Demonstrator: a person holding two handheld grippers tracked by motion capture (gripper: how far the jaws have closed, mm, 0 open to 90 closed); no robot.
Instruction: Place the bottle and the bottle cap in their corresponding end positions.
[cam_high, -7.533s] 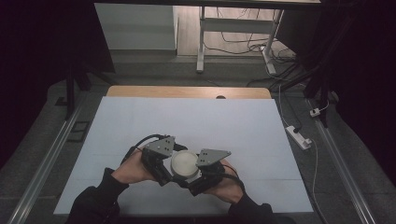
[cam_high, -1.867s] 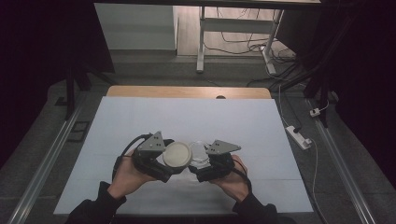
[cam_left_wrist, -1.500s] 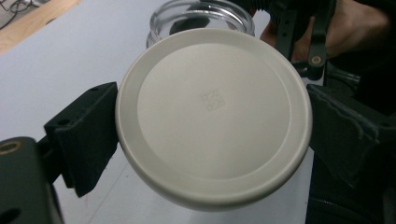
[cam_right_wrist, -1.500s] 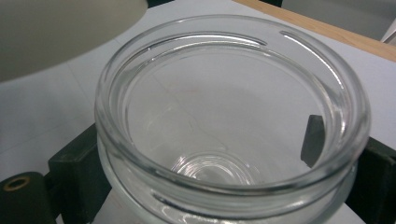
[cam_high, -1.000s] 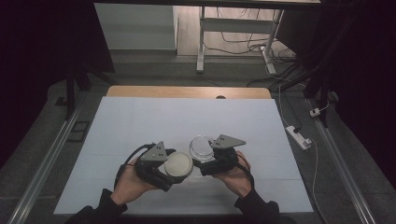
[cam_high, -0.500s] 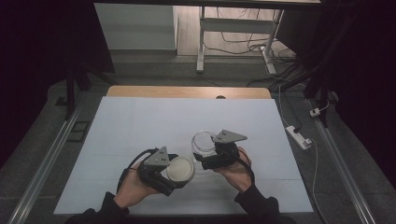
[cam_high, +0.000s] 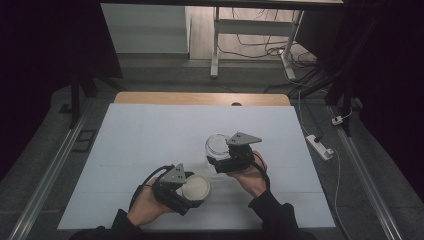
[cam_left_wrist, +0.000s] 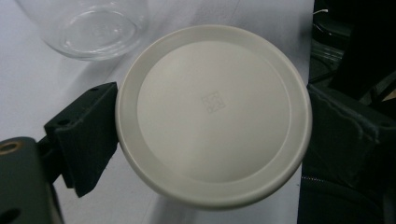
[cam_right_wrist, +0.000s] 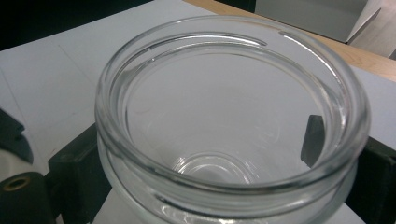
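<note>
The lid (cam_high: 195, 187) has come off the jar (cam_high: 218, 145): a few seconds back the two grippers were pressed together around one closed white-topped jar, and since then they have drawn steadily apart, the lid going down and toward the person, the jar moving up the table away from them. That suggests the opening step is done, and what remains is probably to set each piece down on the white table cover (cam_high: 150, 130). The left gripper (cam_left_wrist: 212, 121) holds the lid edge-on between its jaws, one jaw at each side of the rim; the lid is a plain cream-white disc with a raised outer ring and a faint square mark at its centre. The right gripper (cam_right_wrist: 233, 154) grips the jar just below its thick rolled lip, a jaw on either side. The jar is clear glass, empty, upright with its mouth open. It sits just beyond and to the right of the lid, apart from it.
</note>
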